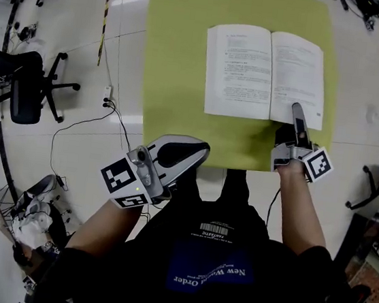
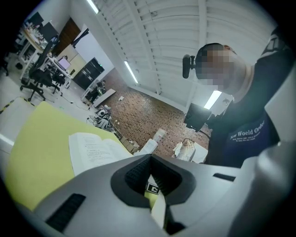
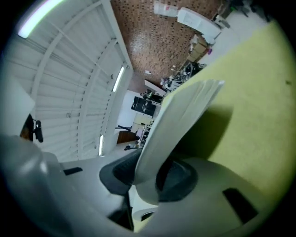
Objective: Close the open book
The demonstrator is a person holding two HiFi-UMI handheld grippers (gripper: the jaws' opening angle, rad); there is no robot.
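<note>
An open white book (image 1: 264,74) lies flat on the yellow-green table (image 1: 174,56), its printed pages facing up. My right gripper (image 1: 296,116) reaches over the table's near edge onto the lower edge of the book's right half. In the right gripper view a thick sheaf of pages (image 3: 185,111) stands between the two dark pads, and my right gripper (image 3: 148,173) is shut on it. My left gripper (image 1: 200,149) hangs off the table's near edge by the person's body, shut and empty. In the left gripper view the book (image 2: 90,150) lies ahead of the left gripper (image 2: 150,157).
A black office chair (image 1: 19,85) stands on the white floor at the left. Cables (image 1: 76,126) run from a floor socket (image 1: 107,96). Bags and clutter (image 1: 30,217) lie at the lower left. The person's dark torso (image 1: 218,254) fills the bottom of the head view.
</note>
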